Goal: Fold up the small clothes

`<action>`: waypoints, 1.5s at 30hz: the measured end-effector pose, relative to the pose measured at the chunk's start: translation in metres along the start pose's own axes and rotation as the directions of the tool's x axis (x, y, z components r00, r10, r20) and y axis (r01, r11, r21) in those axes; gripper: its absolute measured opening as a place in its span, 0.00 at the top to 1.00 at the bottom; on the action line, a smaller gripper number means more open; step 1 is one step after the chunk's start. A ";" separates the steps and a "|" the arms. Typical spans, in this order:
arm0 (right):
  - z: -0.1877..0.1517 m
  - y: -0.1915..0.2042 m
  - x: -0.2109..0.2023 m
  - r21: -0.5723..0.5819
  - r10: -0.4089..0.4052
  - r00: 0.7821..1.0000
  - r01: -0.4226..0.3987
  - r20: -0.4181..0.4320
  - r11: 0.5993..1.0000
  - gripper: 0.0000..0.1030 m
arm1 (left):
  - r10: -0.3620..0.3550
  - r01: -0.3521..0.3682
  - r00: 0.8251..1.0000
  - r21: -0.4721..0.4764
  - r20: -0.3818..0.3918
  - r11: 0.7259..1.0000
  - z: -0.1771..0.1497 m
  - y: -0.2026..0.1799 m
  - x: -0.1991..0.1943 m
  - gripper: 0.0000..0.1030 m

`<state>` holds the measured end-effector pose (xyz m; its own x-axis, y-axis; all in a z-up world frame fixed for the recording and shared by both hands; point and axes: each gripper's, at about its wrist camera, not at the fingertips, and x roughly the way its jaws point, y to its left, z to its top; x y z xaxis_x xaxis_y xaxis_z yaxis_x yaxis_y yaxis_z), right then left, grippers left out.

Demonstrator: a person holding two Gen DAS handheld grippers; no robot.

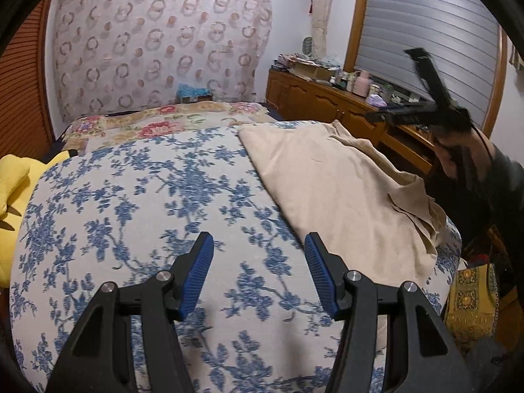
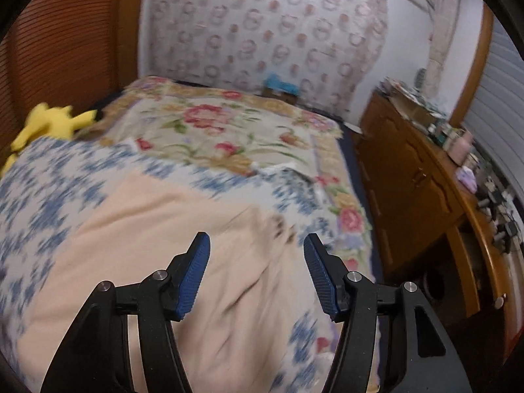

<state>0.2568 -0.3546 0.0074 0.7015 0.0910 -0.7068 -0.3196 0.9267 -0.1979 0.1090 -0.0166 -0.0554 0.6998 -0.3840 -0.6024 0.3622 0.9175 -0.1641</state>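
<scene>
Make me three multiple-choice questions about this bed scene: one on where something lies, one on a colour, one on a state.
1. Where does the beige garment lie?
A. on the blue-flowered bedspread
B. on the wooden dresser
C. on the floor

2. What colour is the soft toy?
A. red
B. yellow
C. green

3. How do the left tongs stand?
A. shut on the garment
B. shut on nothing
C. open, holding nothing

Answers: 1 A, the cloth rests on the bedspread's right side; 2 B, it is bright yellow by the bed's far left; 3 C, only bedspread shows between the blue pads.
</scene>
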 end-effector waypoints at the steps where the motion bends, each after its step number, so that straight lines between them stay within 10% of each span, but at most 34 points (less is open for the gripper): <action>1: -0.012 0.010 -0.009 -0.011 0.025 1.000 -0.025 0.004 1.000 0.41 | -0.004 0.004 1.000 0.005 -0.002 1.000 0.000 -0.003 0.001 0.45; 10: -0.084 0.066 -0.031 -0.057 0.146 0.989 -0.148 -0.036 0.987 0.41 | -0.038 0.040 0.999 0.050 -0.034 0.998 -0.003 -0.030 0.010 0.45; 20: -0.108 0.073 -0.016 -0.068 0.105 0.990 -0.112 -0.090 0.991 0.41 | -0.042 0.046 0.998 0.074 -0.056 0.996 -0.006 -0.042 0.016 0.45; 24: -0.117 0.069 -0.019 -0.074 0.144 0.985 -0.152 -0.099 0.986 0.87 | -0.030 0.036 0.996 0.080 -0.078 0.996 -0.008 -0.044 0.022 0.45; 27: -0.126 0.069 -0.032 -0.098 0.134 0.989 -0.140 -0.070 0.985 0.95 | -0.040 0.045 0.996 0.074 -0.079 0.996 -0.009 -0.044 0.022 0.45; 45: -0.179 0.008 -0.101 0.074 0.046 0.999 -0.046 -0.010 0.996 0.97 | -0.084 0.095 0.990 0.100 -0.114 0.990 -0.012 -0.062 0.025 0.45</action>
<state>0.0694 -0.4211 -0.0441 0.6795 0.1303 -0.7220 -0.3032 0.9460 -0.1147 0.0967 -0.0822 -0.0703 0.5923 -0.4453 -0.6715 0.4869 0.8618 -0.1420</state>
